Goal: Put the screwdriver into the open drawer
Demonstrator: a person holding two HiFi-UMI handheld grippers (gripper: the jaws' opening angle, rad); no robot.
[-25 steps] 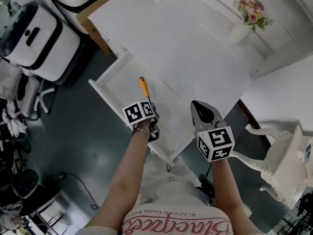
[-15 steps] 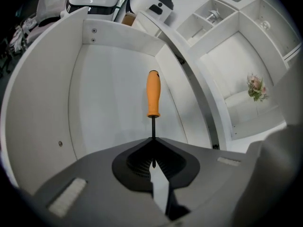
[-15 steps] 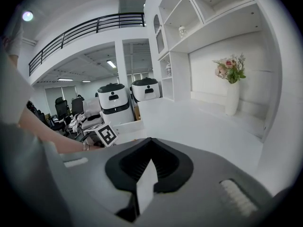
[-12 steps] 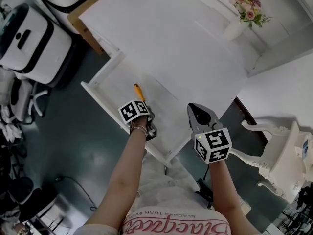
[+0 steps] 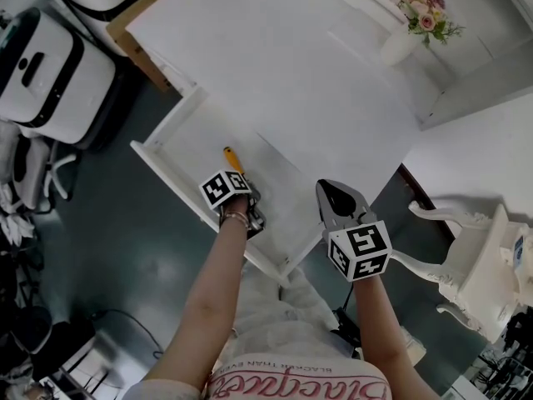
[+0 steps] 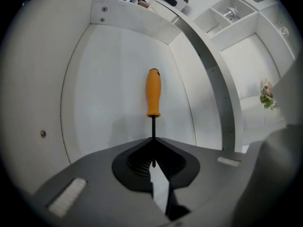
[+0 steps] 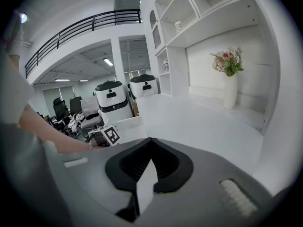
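Noted at lower centre of the left gripper view: left gripper (image 6: 153, 142), jaws clamped on the thin dark shaft of the screwdriver (image 6: 153, 92). Right gripper (image 7: 150, 143), lower centre of its own view: jaws together, nothing between, idle by the edge of the white desk top (image 5: 316, 73). Beyond the left jaws: orange handle pointing toward the upper frame, within the outline of the open drawer (image 6: 109, 98), above its floor; contact not confirmed. Judged light, rigid, not fragile. Smooth narrow shaft liable to pivot or slip in a tip grip. Better taken at the handle, or on the shaft close to it.
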